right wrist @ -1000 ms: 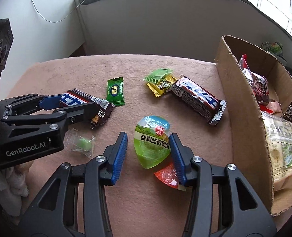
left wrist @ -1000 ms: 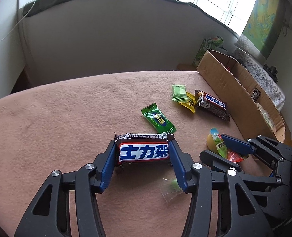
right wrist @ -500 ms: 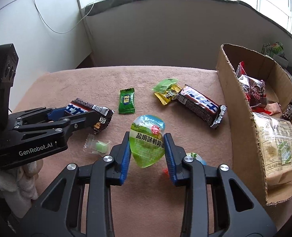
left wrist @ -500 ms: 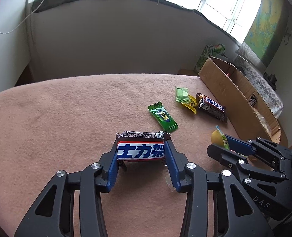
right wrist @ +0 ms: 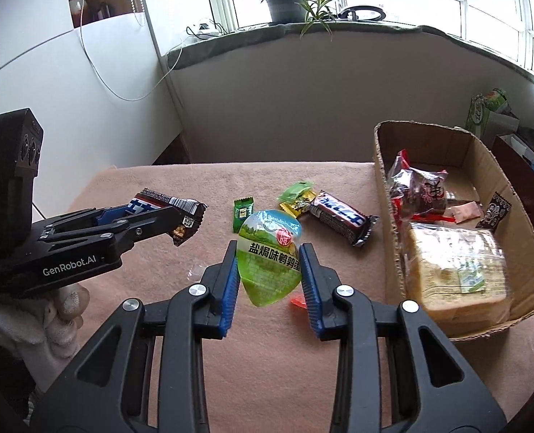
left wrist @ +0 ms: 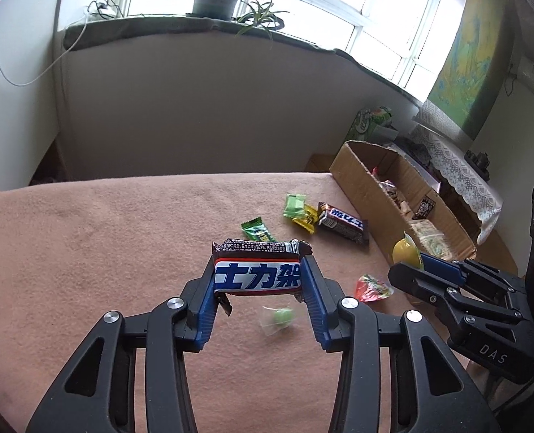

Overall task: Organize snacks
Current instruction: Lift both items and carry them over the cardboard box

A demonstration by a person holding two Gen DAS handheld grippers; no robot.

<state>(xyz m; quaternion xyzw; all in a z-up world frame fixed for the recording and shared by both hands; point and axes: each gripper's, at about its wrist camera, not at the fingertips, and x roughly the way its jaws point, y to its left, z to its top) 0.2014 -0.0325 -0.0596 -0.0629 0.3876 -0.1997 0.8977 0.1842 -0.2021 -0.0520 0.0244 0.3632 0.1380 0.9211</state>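
Observation:
My left gripper (left wrist: pixel 259 277) is shut on a brown chocolate bar (left wrist: pixel 257 274) with a blue and white label, lifted above the pink cloth; it also shows in the right wrist view as the chocolate bar (right wrist: pixel 169 209). My right gripper (right wrist: pixel 268 263) is shut on a green egg-shaped snack pack (right wrist: pixel 269 257), held off the cloth. A cardboard box (right wrist: pixel 490 166) with several snacks inside stands on the right. On the cloth lie a second chocolate bar (right wrist: pixel 342 218), a green candy (right wrist: pixel 243 211) and a yellow and green pair of sachets (right wrist: pixel 297 198).
A red wrapped sweet (left wrist: pixel 372 287) and a clear-wrapped green sweet (left wrist: pixel 280 317) lie under the grippers. The pink cloth (left wrist: pixel 86 252) covers the table. A wall and a window sill with a potted plant (right wrist: pixel 288 3) rise behind. A hand (right wrist: pixel 64 303) holds the left gripper.
Both grippers closed on their snacks and rose from the cloth, carrying the chocolate bar and the green pack up. The red sweet and the clear-wrapped sweet stayed on the cloth.

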